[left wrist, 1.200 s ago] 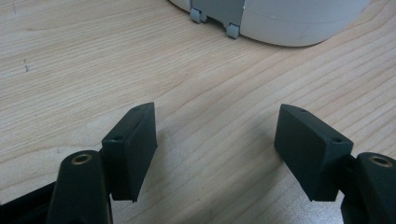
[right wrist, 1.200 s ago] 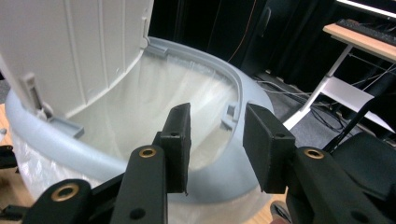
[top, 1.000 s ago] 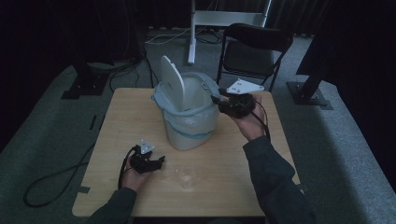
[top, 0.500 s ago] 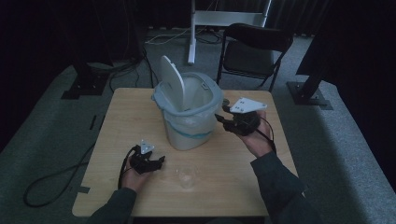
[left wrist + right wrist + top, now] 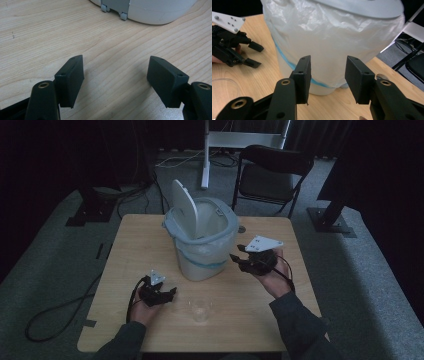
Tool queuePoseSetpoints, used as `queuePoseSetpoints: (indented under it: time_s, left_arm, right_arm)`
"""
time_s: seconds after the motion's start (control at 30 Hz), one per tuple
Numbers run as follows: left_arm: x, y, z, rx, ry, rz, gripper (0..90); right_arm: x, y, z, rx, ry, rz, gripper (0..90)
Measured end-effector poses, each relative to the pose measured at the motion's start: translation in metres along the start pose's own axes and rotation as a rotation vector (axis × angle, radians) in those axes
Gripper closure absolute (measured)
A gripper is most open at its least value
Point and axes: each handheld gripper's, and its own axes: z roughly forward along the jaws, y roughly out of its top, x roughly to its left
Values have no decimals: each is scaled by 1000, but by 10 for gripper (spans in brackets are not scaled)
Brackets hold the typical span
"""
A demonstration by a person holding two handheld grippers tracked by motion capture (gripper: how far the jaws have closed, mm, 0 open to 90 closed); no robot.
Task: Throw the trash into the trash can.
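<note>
— Dark room, wooden table (image 5: 140,245); from above, what step is this?
— Lid up on the bin (image 5: 202,240); the right gripper (image 5: 239,258) hangs empty beside it. I'd judge the clear cup (image 5: 200,310) goes in next.
— Left gripper view?
— Left gripper (image 5: 115,75) wide open, holding nothing.
— Right gripper view?
— Jaws half apart, empty, facing the bin's bag (image 5: 332,42).

On the table (image 5: 140,245) the bin (image 5: 202,247) stands at centre; the left gripper (image 5: 170,294) lies at its seven o'clock, the right gripper (image 5: 236,257) at three, the cup (image 5: 200,310) at six — the chair (image 5: 272,175) behind at one.
</note>
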Motion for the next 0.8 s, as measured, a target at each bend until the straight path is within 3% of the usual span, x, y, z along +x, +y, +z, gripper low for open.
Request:
queuePoseSetpoints:
  time_s: [0.8]
  left_arm:
    - [0, 1, 1, 1, -4, -1, 302]
  right_arm:
    - [22, -20, 17, 73, 86, -33, 539]
